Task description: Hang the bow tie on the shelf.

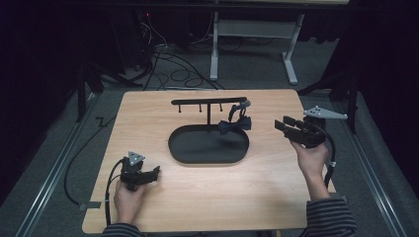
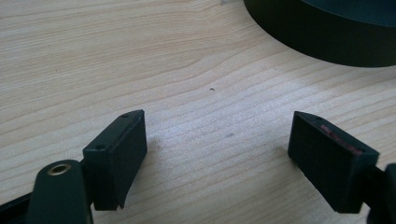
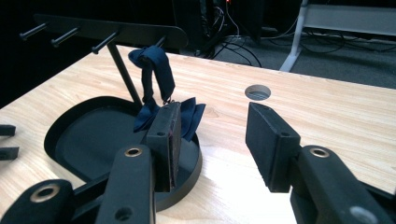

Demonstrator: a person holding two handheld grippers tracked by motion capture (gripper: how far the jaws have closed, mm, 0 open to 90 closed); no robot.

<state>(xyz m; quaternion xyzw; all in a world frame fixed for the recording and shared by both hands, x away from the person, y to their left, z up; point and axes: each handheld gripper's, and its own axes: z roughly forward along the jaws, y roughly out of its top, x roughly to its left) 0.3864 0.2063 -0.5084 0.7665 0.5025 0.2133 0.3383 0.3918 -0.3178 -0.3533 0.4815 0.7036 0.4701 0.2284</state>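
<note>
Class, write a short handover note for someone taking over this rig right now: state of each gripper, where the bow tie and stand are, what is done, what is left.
Left gripper: open, empty, low over the bare table near the tray's front left.
Right gripper: open, nothing between the jaws, held right of the tray and pointing toward the bow tie.
Bow tie: hangs by its strap from a peg at the right end of the black stand, the bow over the tray's rear right edge.
Done: the bow tie is hung on the stand and released.
Left: apparently only drawing the right gripper clear; check the strap sits securely on its peg.
</note>
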